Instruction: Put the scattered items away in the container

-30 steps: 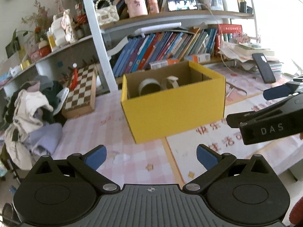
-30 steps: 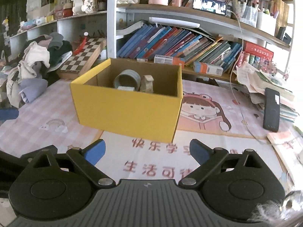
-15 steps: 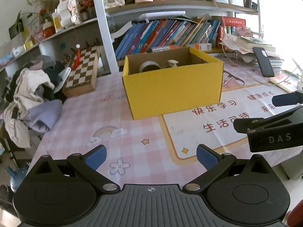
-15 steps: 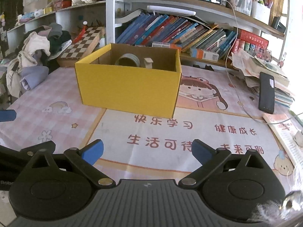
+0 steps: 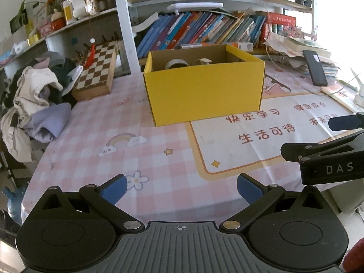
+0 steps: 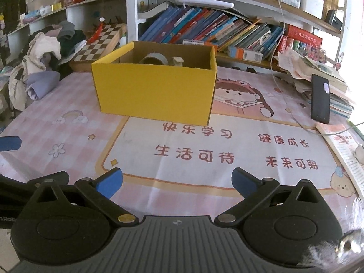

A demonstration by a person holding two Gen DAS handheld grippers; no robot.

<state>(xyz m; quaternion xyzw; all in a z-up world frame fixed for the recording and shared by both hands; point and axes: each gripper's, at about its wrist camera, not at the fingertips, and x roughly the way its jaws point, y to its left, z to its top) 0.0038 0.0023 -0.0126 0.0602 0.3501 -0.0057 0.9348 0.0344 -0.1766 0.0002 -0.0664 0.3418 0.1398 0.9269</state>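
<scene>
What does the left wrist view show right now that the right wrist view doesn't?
Only the left wrist view: the right gripper from the side, its fingers opening with nothing between them, and a blue water jug below the table edge.
Only the right wrist view: the cartoon girl print beside the box and an open booklet at the right.
Both: the yellow box holding a tape roll, the chessboard, the clothes pile and the black phone.

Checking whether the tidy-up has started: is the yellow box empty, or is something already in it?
Not empty. The yellow box is open-topped, and a tape roll plus a smaller pale item show inside.
</scene>
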